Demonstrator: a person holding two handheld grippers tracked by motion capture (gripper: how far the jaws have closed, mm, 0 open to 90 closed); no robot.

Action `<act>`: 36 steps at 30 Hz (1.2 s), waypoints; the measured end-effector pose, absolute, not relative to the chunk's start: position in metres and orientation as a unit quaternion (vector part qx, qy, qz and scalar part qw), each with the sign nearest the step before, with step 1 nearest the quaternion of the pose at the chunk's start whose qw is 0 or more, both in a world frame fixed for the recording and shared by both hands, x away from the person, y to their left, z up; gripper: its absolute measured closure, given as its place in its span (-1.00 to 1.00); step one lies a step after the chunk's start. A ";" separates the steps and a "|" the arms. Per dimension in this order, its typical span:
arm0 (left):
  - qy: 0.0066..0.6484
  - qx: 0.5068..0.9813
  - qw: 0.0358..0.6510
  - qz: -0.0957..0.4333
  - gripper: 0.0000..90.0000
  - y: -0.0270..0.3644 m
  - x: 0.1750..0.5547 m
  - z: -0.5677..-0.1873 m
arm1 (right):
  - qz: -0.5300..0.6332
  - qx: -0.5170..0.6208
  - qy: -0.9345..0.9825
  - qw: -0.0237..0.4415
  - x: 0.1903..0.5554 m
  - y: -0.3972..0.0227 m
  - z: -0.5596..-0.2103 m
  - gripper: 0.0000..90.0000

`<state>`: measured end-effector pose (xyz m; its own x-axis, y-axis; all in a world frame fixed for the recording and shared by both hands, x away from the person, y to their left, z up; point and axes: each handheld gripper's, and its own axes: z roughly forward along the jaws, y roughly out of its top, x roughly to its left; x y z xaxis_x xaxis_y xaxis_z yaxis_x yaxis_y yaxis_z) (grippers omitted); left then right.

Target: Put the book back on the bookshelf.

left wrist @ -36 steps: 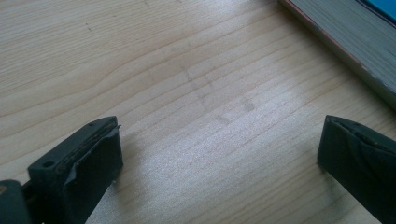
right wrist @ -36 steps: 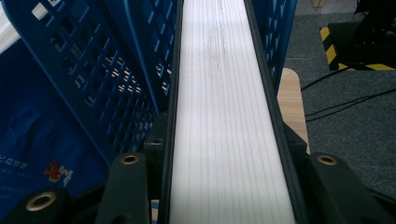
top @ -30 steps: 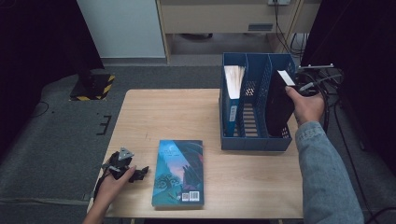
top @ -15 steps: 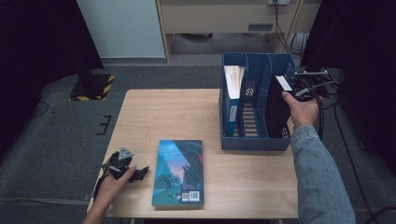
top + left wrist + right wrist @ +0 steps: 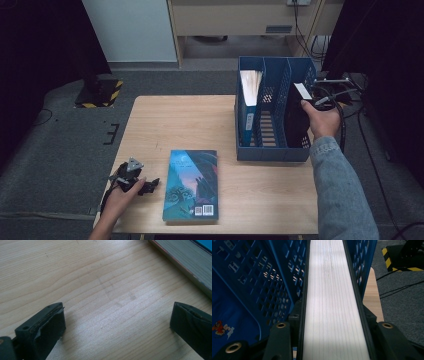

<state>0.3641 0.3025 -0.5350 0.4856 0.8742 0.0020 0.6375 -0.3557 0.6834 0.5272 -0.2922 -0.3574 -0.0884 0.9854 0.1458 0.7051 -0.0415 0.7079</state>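
Wood surface (image 5: 200, 125): my right tongs (image 5: 311, 100) clamp a black book (image 5: 333, 302) page-edge up, so it slots into the blue rack (image 5: 272, 150). Left tongs (image 5: 142, 186) rest open, empty, beside teal book (image 5: 192, 185).

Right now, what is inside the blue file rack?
The blue file rack holds a blue book at left and a black book at right, gripped by the right claw. Lower parts are hidden.

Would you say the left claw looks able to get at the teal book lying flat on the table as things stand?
Probably yes: the left claw sits open on the table just beside the teal book, with bare wood between them.
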 end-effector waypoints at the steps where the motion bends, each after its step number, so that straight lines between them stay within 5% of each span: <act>1: 0.471 0.802 0.316 0.187 -1.00 0.302 0.364 -0.535 | 0.331 0.641 0.660 0.212 0.527 -0.292 -0.358 0.16; 36: 0.473 0.801 0.317 0.187 -1.00 0.301 0.364 -0.535 | 0.324 0.642 0.666 0.201 0.515 -0.288 -0.360 0.07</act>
<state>0.3641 0.3012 -0.5350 0.4834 0.8754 -0.0003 0.6391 -0.3527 0.6835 0.5146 -0.2881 -0.3603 -0.0960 0.9843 0.1479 0.7240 -0.0329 0.6890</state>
